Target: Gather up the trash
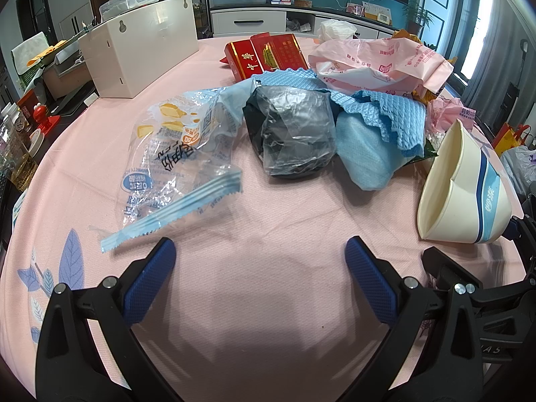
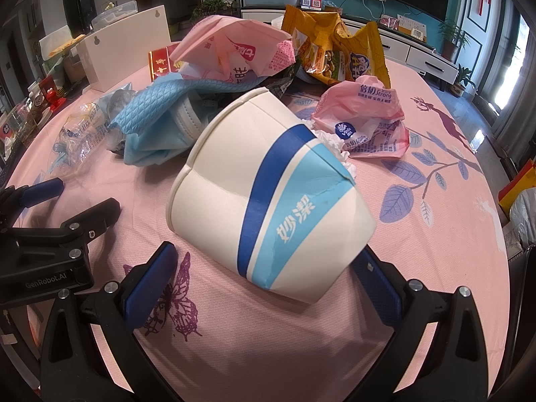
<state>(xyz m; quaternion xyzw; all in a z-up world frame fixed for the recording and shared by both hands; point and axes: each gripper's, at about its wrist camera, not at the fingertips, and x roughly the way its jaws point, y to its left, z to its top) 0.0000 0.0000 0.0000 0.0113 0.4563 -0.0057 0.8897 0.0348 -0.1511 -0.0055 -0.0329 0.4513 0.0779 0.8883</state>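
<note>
Trash lies heaped on a pink tablecloth (image 1: 261, 301). A crushed white paper cup (image 2: 268, 194) with blue stripes lies on its side just ahead of my open right gripper (image 2: 268, 268); its base reaches between the fingers, touching neither clearly. It also shows in the left wrist view (image 1: 465, 184). My left gripper (image 1: 261, 254) is open and empty over bare cloth. Ahead of it lie a clear plastic wrapper (image 1: 177, 154), a grey plastic bundle (image 1: 294, 134), a blue cloth (image 1: 378, 117), red boxes (image 1: 264, 55) and a pink bag (image 1: 378, 63).
A white box (image 1: 140, 50) stands at the back left. A yellow snack bag (image 2: 338, 47) and a pink tissue pack (image 2: 365, 120) lie behind the cup. The left gripper (image 2: 43, 221) shows at the right view's left edge. Bottles and clutter line the table's left edge.
</note>
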